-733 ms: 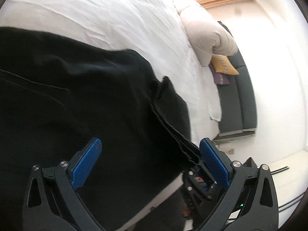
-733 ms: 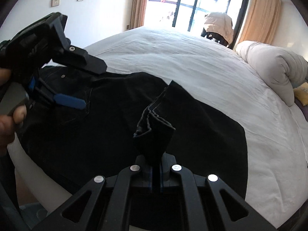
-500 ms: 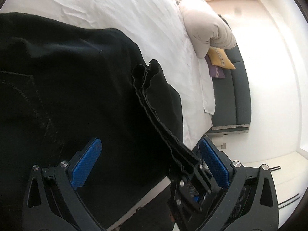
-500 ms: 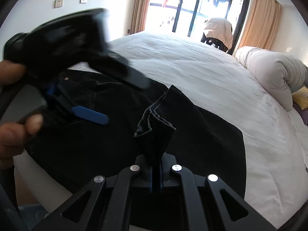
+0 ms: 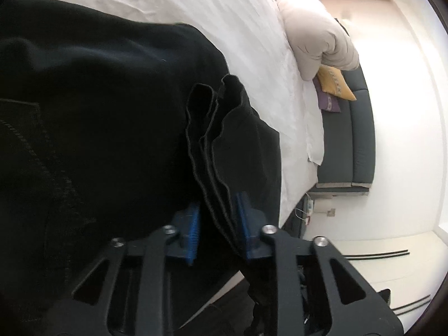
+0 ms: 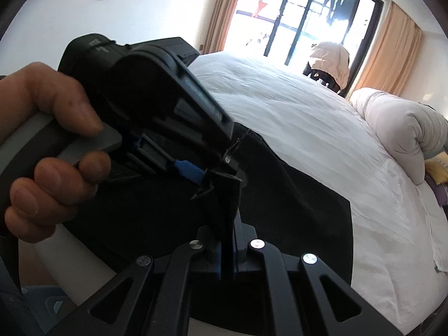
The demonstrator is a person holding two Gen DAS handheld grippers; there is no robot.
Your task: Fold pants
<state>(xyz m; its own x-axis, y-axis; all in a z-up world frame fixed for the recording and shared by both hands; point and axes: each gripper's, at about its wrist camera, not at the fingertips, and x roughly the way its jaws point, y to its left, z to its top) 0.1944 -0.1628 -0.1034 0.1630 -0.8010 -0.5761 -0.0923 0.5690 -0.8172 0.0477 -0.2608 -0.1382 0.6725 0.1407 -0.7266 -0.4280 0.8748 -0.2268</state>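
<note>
Left gripper jaws closing, stacked hem edges of the black pants between the blue pads; contact unclear. Right gripper clenched on the same bunched hem, just below the left tool. Hand at 9 o'clock grips the left handle. Pants spread on white bed; rolled duvet at 3 o'clock.

Left claw, earlier wide open beside pants hem, now closing around hem layers.
</note>
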